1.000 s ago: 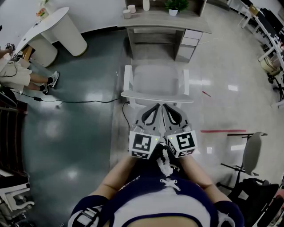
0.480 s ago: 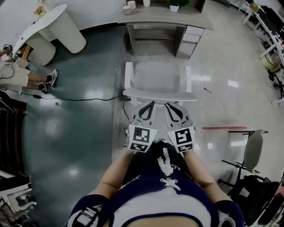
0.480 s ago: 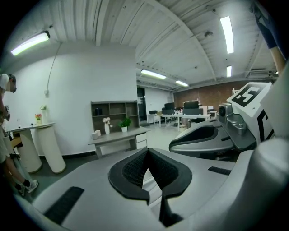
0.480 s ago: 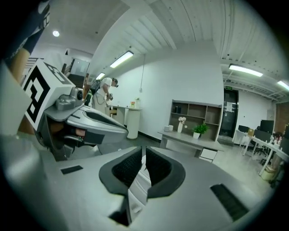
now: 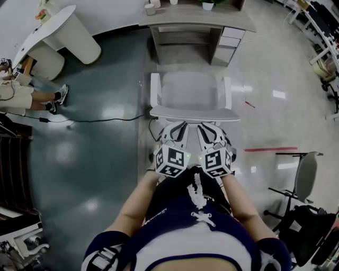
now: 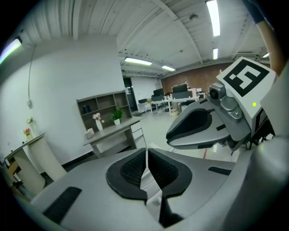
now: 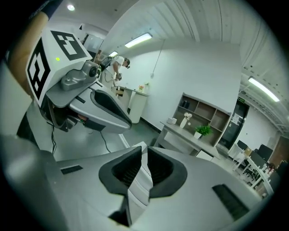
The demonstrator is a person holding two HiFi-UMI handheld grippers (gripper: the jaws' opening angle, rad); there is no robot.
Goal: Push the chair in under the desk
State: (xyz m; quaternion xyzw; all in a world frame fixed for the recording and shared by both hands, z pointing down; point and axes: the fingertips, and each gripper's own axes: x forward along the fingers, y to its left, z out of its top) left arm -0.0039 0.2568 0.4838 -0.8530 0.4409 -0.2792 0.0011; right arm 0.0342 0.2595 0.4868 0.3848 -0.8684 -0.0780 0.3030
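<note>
The white chair stands in front of the grey desk, its seat facing the desk's knee space and its backrest towards me. My left gripper and right gripper sit side by side just behind the top rail of the backrest, both shut and holding nothing. I cannot tell if the tips touch the rail. In the left gripper view the shut gripper points at the desk, with the right gripper beside it. In the right gripper view the gripper is shut too, and the desk lies ahead.
A drawer unit fills the desk's right side; a potted plant and cups stand on top. A black cable runs over the floor left of the chair. At left are a person and a white counter. Another chair stands at right.
The two grippers drew apart a little, then came back close together behind the backrest. The chair holds its place before the desk.
</note>
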